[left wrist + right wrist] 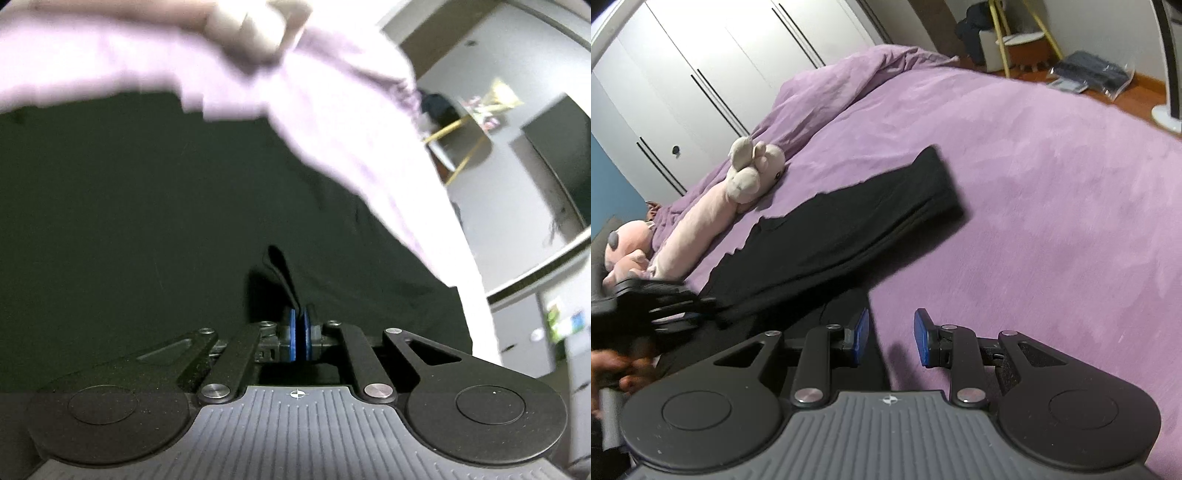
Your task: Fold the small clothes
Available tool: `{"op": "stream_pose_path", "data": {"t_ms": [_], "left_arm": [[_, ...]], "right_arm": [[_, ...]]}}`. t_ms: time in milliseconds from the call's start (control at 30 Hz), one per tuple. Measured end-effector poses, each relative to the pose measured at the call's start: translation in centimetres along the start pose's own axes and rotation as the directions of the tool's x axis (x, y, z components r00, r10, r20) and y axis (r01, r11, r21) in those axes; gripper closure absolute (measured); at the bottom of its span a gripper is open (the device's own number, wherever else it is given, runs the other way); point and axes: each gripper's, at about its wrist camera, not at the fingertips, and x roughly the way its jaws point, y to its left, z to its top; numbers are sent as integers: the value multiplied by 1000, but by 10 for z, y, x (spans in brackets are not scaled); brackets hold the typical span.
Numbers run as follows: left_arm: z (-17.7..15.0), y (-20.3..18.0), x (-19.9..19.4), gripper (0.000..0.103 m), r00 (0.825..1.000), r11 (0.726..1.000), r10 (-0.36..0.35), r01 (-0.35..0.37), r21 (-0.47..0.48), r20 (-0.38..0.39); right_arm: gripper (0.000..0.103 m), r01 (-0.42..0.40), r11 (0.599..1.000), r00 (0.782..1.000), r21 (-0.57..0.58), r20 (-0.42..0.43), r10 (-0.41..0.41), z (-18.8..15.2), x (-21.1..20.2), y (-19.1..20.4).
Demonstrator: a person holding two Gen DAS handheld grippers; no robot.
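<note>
A black garment (147, 221) lies spread on the purple bedspread (351, 129) and fills most of the left wrist view. My left gripper (301, 332) is shut on it: the blue pads meet and a pinched fold of black cloth stands up just past them. In the right wrist view the garment (831, 236) shows as a long folded strip running up to the right. The left gripper (683, 314), with a hand behind it, sits at the strip's lower left end. My right gripper (892, 334) is open over the garment's near edge, with bedspread showing between its pads.
A long pink plush toy (753, 170) lies on the bed (1052, 221) just beyond the garment, with another pink plush (628, 251) at far left. White wardrobe doors (701, 55) stand behind. A yellow-legged stool (1023, 37) and bagged clothes (1089, 75) are on the floor.
</note>
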Motion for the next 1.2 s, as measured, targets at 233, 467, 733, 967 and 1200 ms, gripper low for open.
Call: {"op": "stream_pose_path", "data": {"t_ms": [233,467,733,967,1200], "left_arm": [[8,80,-41,96,927,918,361,-372,136,98],[13,134,-39,70,973,972,203,-187,-143,107],[20,123,-19,98,974,977,208,-203,-69,86],[39,121,-53,98,884,892,403,-437,118,236],[43,148,-59,98,874,885,433,-458,78,220]], "right_arm": [[77,58,995,997,-87,-36,-61,27,26,13],[74,48,992,996,-117,-66,-56,48,61,35],[69,53,987,995,-154,-79,-65,59,93,55],[57,64,978,994,-199,-74,-80,70,120,71],[58,58,967,989,-249,-117,-90,69,159,93]]}}
